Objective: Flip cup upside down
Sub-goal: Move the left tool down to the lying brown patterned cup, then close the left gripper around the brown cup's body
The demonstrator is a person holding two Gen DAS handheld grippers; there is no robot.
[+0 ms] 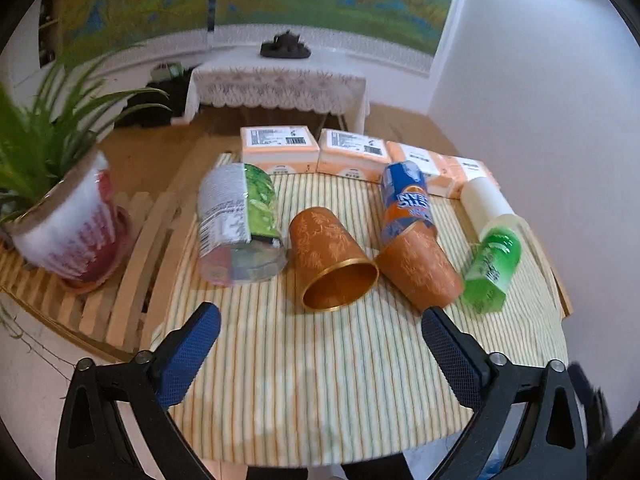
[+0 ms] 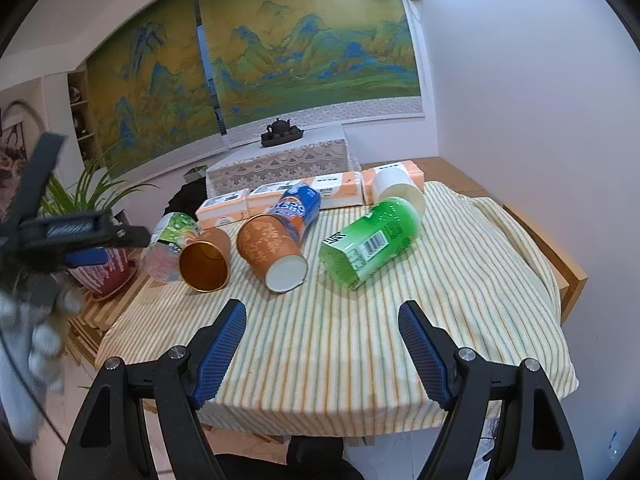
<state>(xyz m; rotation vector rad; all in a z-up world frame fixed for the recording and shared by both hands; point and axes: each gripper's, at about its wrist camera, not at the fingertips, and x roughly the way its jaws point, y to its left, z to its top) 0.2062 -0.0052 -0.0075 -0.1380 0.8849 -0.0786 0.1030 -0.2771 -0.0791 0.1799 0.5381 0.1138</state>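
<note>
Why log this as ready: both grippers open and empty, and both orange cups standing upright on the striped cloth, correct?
Not quite. Both orange cups lie on their sides: the left cup shows its gold inside, the right cup its white base, clearest in the right wrist view. The left gripper and right gripper are open and empty.

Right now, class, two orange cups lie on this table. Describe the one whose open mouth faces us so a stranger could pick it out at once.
Start at the striped tablecloth and find the row of toppled containers. Between the clear, green-labelled jar and the other orange cup lies the open-mouthed cup. Only it shows a shiny gold interior; its neighbour shows a white base.
</note>
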